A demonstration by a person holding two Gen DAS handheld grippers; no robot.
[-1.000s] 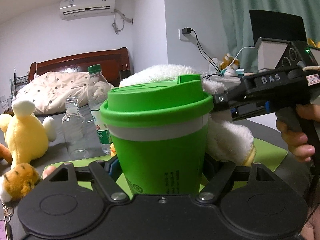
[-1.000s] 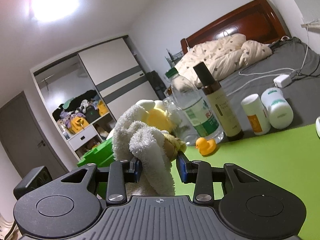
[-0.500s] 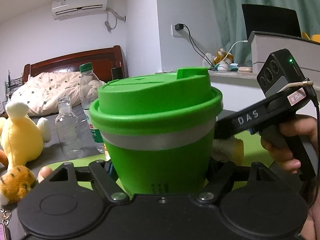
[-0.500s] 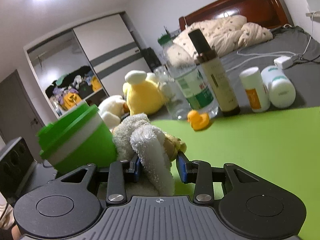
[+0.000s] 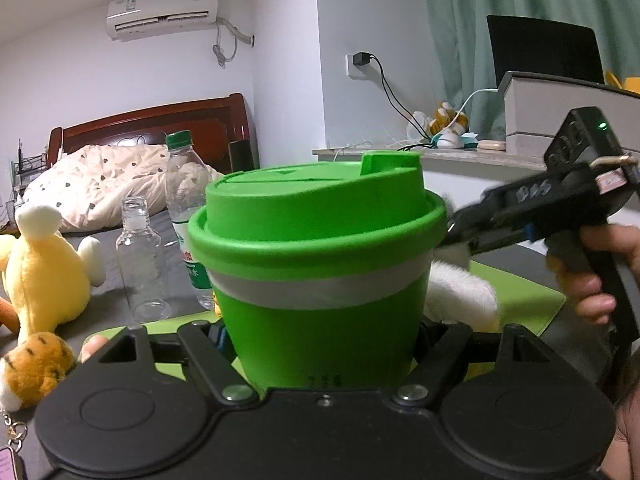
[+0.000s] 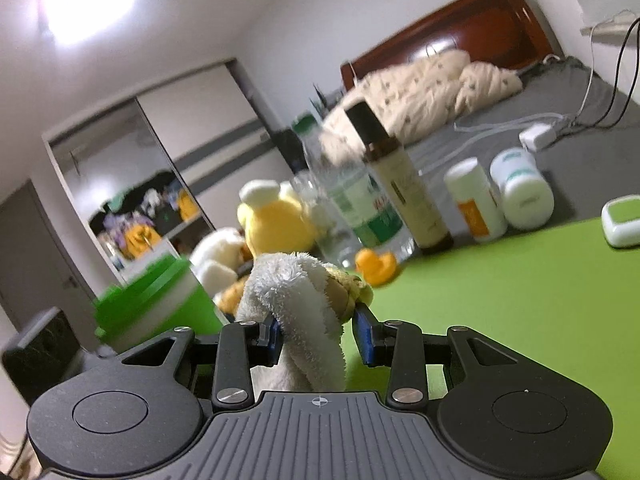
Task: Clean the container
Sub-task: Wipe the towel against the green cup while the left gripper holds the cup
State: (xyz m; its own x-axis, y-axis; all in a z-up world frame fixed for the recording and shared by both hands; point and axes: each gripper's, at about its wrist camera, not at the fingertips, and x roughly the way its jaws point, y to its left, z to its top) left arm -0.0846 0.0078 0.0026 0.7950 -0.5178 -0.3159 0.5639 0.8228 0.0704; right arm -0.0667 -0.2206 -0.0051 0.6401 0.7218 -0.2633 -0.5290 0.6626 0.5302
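A green lidded cup [image 5: 320, 264] with a grey band fills the left wrist view, upright, with my left gripper [image 5: 320, 334] shut on its lower body. The same cup [image 6: 152, 308] shows at the left of the right wrist view. My right gripper [image 6: 316, 336] is shut on a fluffy white and yellow cloth [image 6: 304, 304]. From the left wrist view the right gripper [image 5: 540, 208] comes in from the right, held by a hand, and its cloth [image 5: 460, 292] lies against the cup's right side below the lid rim.
A green mat [image 6: 520, 304] covers the table. At its far edge stand a water bottle [image 6: 360, 204], a brown-capped bottle [image 6: 404, 184], two white jars [image 6: 476, 200], a rubber duck [image 6: 376, 266] and plush toys [image 5: 44, 276]. An empty clear bottle [image 5: 142, 256] stands left of the cup.
The right gripper with the cloth rose along the cup's right side, from low by the body to just under the lid rim. The cup stayed in the left gripper.
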